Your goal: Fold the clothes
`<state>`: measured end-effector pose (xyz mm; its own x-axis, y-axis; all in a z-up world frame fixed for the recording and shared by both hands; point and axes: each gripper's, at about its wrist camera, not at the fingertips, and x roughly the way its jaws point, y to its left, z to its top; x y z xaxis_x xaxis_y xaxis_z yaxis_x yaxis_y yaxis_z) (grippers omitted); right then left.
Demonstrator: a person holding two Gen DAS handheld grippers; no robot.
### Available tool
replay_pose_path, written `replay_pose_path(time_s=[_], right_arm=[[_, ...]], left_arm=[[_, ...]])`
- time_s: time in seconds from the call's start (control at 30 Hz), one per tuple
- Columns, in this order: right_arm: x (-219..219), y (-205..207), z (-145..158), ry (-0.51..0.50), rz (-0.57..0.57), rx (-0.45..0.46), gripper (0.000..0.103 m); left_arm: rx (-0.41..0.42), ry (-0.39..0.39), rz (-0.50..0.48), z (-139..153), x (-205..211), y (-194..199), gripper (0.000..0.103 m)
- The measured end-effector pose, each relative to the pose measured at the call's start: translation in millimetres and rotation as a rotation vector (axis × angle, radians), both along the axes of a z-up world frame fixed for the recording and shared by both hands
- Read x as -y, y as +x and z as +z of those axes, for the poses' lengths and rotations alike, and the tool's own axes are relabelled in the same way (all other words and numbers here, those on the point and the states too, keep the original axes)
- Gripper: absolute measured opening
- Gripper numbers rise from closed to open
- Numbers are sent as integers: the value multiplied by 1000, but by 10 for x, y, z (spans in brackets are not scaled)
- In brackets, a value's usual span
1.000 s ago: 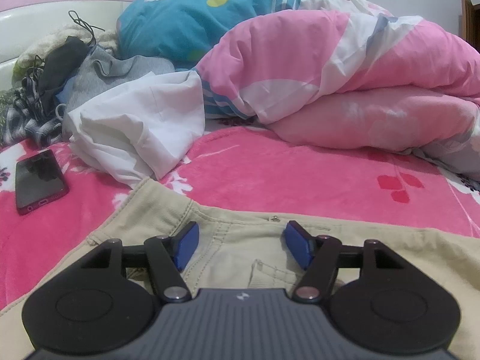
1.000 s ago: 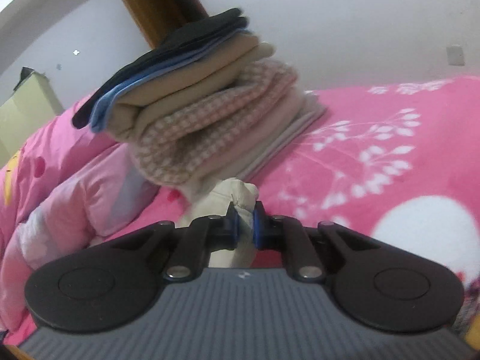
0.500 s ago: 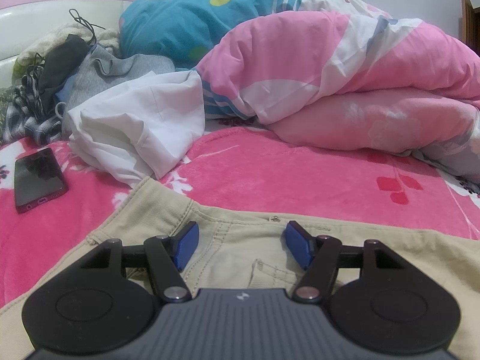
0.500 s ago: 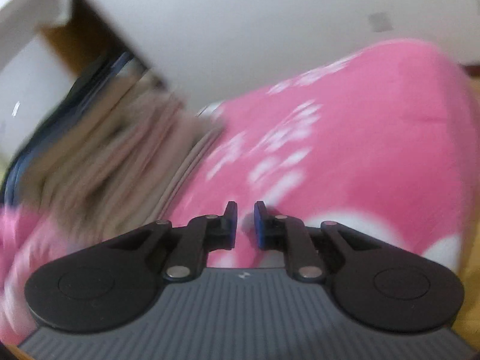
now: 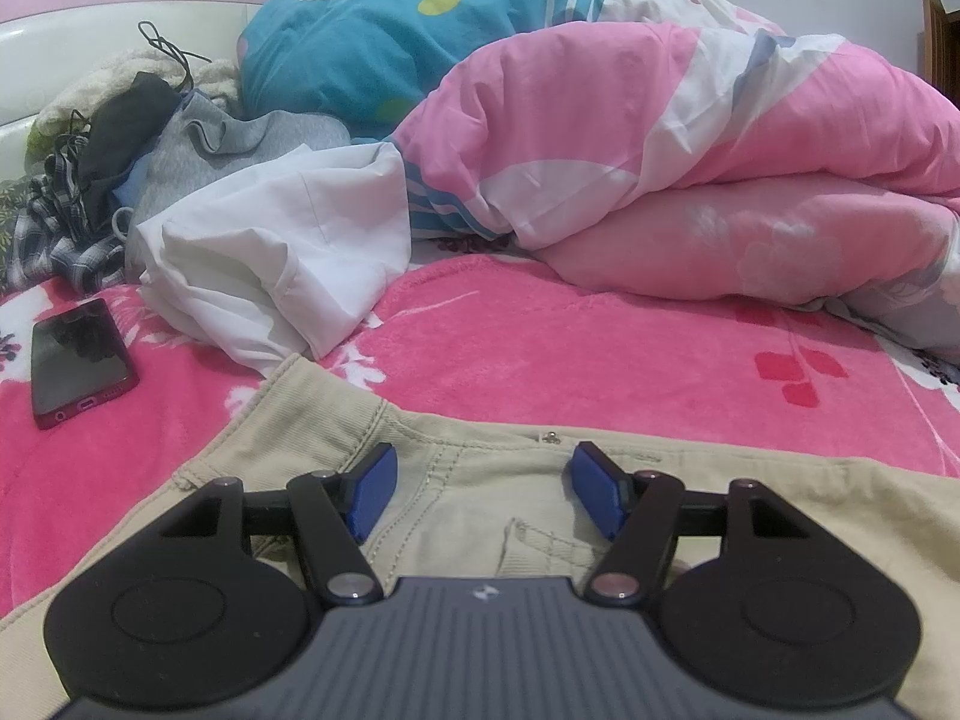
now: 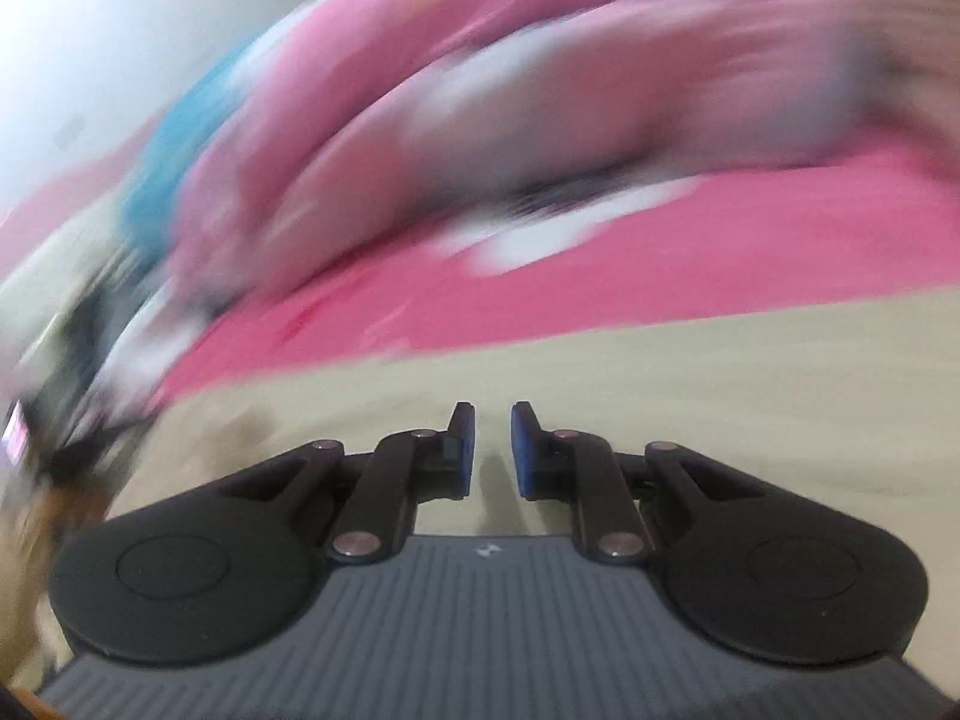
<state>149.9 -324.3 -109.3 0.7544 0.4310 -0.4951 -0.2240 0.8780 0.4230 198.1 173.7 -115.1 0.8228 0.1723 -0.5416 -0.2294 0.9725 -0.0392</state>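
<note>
Beige trousers (image 5: 312, 420) lie flat on the pink blanket (image 5: 540, 348), waistband and fly toward the camera. My left gripper (image 5: 480, 492) hovers over the waistband, open, its blue pads wide apart with only flat cloth below them. The right wrist view is badly blurred by motion. My right gripper (image 6: 492, 450) is over the beige cloth (image 6: 720, 390), its pads a narrow gap apart with nothing between them.
A dark phone (image 5: 78, 360) lies on the blanket at left. Behind the trousers is a crumpled white garment (image 5: 282, 252), then a heap of grey and dark clothes (image 5: 198, 150). A bunched pink duvet (image 5: 660, 150) and a blue pillow (image 5: 390, 30) fill the back.
My right gripper let go of the beige cloth corner and swung away from the folded stack, rolling round over the beige trousers. The left gripper has stayed put.
</note>
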Motion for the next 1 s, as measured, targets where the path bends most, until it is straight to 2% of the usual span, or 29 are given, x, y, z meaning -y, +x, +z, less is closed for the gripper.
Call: replay_pose_path(time_s=[0.07, 0.1, 0.17, 0.27, 0.33, 0.47, 0.53, 0.57, 0.63, 0.77, 0.87, 1.0], right_arm=[[-237, 171, -49, -18, 64, -20, 12], [-249, 235, -80, -14, 70, -34, 7], [93, 265, -153, 54, 12, -64, 2], [1018, 57, -213, 128, -216, -85, 0], [1793, -154, -273, 154, -420, -89, 0], [3141, -776, -355, 299, -850, -55, 0], [3235, -1043, -236, 278, -936, -28, 0], [3282, -1176, -177, 267, -979, -14, 5], [3342, -1425, -58, 247, -1043, 18, 5], [2780, -1488, 55, 221, -779, 80, 8], [2437, -1465, 2, 245, -638, 74, 10], [1621, -1135, -58, 202, -337, 40, 11]], left_arm=[[1, -1, 0, 0, -1, 0, 66], [2, -3, 0, -1, -3, -1, 66], [4, -6, -1, -3, -7, -4, 66], [8, -12, -2, -5, -19, -14, 66], [10, -13, -2, -5, -19, -18, 66], [9, -10, -1, -8, -11, -17, 66], [8, -8, -1, -8, -12, -13, 67], [7, -5, -1, -8, -10, -11, 67], [7, -4, -1, -10, -11, -12, 67], [9, -7, -1, -13, -9, -13, 67], [6, 5, 1, -15, -4, -14, 68], [3, 13, 5, -13, 7, -15, 69]])
